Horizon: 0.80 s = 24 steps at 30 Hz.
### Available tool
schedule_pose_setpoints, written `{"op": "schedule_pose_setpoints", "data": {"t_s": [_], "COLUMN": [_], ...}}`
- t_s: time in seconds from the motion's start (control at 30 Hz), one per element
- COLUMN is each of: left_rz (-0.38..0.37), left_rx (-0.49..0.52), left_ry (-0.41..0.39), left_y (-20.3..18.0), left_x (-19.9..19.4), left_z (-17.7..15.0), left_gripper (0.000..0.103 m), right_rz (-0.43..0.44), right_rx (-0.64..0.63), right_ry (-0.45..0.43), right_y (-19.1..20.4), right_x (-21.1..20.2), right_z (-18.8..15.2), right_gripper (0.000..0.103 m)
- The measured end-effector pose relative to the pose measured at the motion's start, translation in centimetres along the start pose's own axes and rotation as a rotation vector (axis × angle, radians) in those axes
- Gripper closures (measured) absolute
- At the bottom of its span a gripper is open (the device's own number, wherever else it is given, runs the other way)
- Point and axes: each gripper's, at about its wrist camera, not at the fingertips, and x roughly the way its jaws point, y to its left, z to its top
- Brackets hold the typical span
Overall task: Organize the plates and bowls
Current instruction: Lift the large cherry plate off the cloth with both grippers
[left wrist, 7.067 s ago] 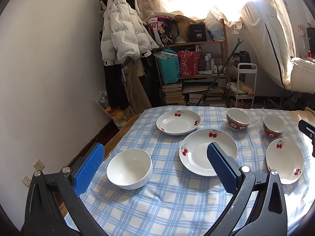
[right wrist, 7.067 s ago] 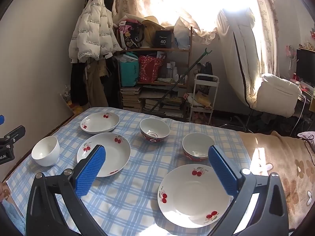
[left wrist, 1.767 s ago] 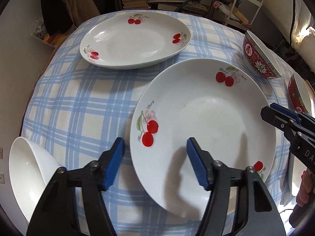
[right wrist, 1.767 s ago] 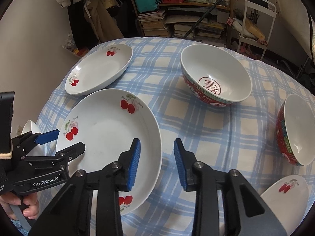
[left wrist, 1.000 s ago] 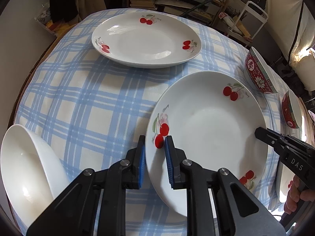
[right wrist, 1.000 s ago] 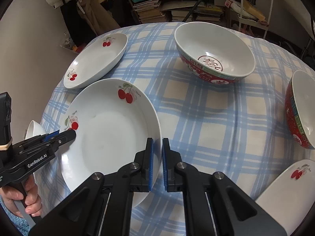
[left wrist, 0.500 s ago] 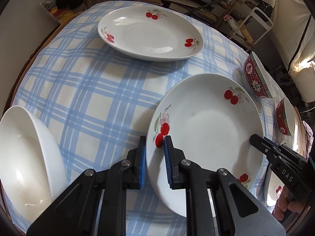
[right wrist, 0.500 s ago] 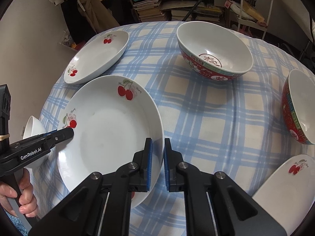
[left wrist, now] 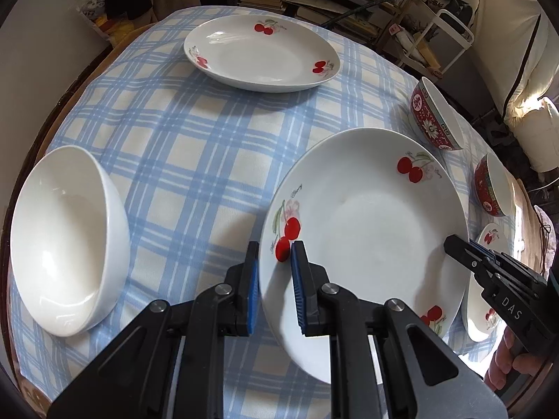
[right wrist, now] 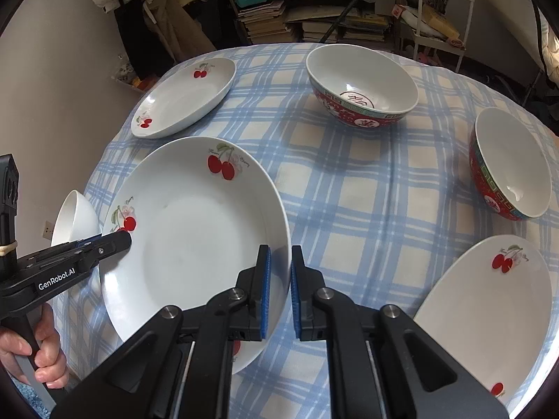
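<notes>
Cluttered room behind: bookshelf (right wrist: 314, 10) stacked with books and bags, a white wire cart (right wrist: 443, 3), coats hanging against a pale wall. Round tabletop (left wrist: 195, 160) under a blue-and-cream checked cloth carries all the crockery. Largest piece is the big cherry plate (left wrist: 367, 230) (right wrist: 195, 237), near the front middle of the tabletop, pinched at two opposite rims and tilted. Left tool (left wrist: 274, 272) is pressed onto its left rim, blue pads either side of the edge just below the cherry print; right tool (right wrist: 278, 279) is pressed onto the right rim the same way, jaws nearly together with only the plate edge between. From the right wrist view the left tool's black body shows at the plate's far side, gripped by a hand (right wrist: 33, 352). Second cherry plate (left wrist: 262, 52) rests at the far left of the cloth, well apart. Third cherry plate (right wrist: 489, 317) lies near right, part out of frame. Plain white bowl (left wrist: 66, 244) sits at the left edge. Red patterned bowl (right wrist: 361, 85) stands far centre; a second red bowl (right wrist: 508, 164) sits to the right, between it and the third plate
</notes>
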Motion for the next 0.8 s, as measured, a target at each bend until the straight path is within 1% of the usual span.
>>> {"op": "schedule_pose_setpoints", "data": {"t_s": [0.33, 0.43, 0.53, 0.63, 0.8], "left_rz": [0.045, 0.052, 0.051, 0.067, 0.074], "left_rx": [0.01, 0.01, 0.0, 0.01, 0.019], "left_ry": [0.032, 0.038, 0.048, 0.05, 0.08], "left_y": [0.0, 0.2, 0.5, 0.5, 0.4], "left_x": [-1.1, -1.3, -1.4, -1.6, -0.7], "left_z": [-3.2, -3.7, -4.1, -4.6, -5.4], "left_gripper": [0.085, 0.084, 0.084, 0.084, 0.084], "right_rz": [-0.007, -0.017, -0.014, -0.006, -0.011], "right_rx": [-0.013, -0.024, -0.026, -0.022, -0.014], "right_ry": [0.036, 0.044, 0.049, 0.054, 0.082], "right_y": [1.0, 1.5, 1.8, 2.0, 1.9], "right_x": [-1.1, -1.3, -1.5, -1.6, -1.0], "right_z": [-3.1, -4.0, -4.6, -5.5, -6.7], "right_gripper": [0.091, 0.091, 0.091, 0.091, 0.09]}}
